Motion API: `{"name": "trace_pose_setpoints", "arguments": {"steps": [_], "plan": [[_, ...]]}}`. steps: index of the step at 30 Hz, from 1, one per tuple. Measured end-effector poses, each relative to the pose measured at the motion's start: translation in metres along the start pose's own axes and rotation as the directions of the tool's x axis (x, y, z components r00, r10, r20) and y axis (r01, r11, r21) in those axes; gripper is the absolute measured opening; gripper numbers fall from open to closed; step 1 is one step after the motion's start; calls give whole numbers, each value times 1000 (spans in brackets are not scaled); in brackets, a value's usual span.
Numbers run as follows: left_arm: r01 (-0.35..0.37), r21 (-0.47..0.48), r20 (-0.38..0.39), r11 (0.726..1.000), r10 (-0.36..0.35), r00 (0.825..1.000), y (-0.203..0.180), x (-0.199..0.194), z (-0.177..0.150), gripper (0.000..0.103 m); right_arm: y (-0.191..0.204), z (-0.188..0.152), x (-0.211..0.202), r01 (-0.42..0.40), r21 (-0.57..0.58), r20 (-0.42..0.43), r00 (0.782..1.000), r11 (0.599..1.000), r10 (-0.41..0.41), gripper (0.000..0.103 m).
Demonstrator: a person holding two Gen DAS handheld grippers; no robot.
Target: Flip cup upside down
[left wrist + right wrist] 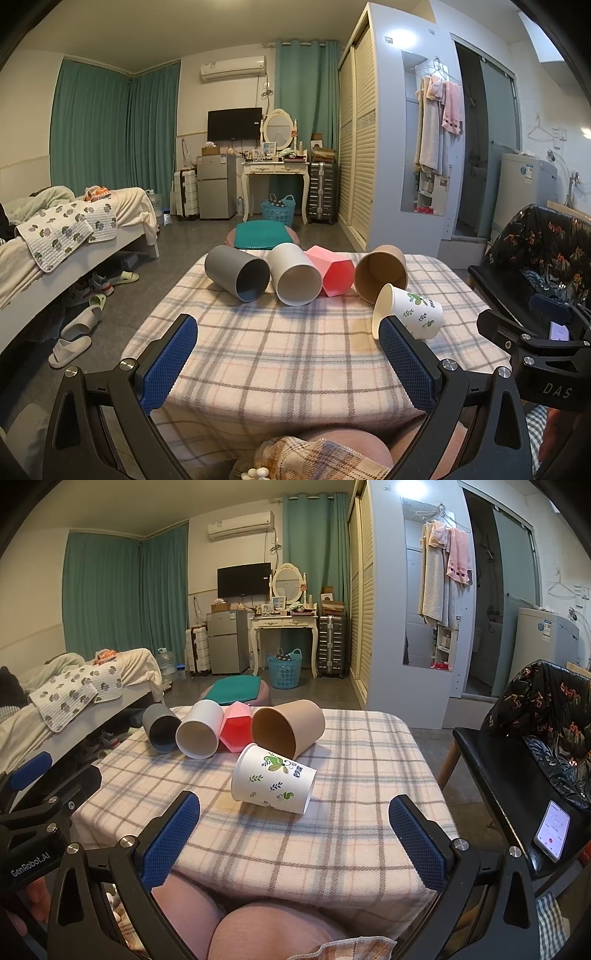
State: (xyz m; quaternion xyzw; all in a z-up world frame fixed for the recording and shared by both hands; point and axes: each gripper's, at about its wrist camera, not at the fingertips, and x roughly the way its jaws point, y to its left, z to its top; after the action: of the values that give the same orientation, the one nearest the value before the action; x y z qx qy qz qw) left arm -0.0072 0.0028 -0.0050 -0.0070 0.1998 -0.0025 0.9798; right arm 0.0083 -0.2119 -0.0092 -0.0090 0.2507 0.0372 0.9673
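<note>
Bedroom light falls on a small table with a plaid cloth (332, 834), and five cups lie on their sides on it.

Nearest to me, the right gripper (293, 825) hangs above the front edge of the table, its blue pads spread wide with nothing between them. The left gripper (288, 347) is also spread and empty.

Just beyond the right gripper lies the printed paper cup (273, 779), apart from both pads, with its mouth toward the left. For a good grip, I think the pads should close across the middle of its wall, gently, because thin paper probably bends; then the wrist should turn until the mouth faces down.

Behind it, touching or almost touching, is the brown cup (288, 727), then the pink cup (234, 727), the white cup (199, 733) and the grey cup (160, 727) in a row.
</note>
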Motion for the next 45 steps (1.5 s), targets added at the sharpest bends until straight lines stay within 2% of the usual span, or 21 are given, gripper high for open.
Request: {"name": "trace_pose_setpoints", "arguments": {"steps": [36,45], "plan": [[-1,-4,-7,1000,1,1000,0,3,-3,102,13,-10,0,-16,-8,-6,1000,1000,16,103],[-14,-34,3,999,14,1000,9,6,1,102,18,9,-3,-37,-42,-15,999,998,37,103]]}}
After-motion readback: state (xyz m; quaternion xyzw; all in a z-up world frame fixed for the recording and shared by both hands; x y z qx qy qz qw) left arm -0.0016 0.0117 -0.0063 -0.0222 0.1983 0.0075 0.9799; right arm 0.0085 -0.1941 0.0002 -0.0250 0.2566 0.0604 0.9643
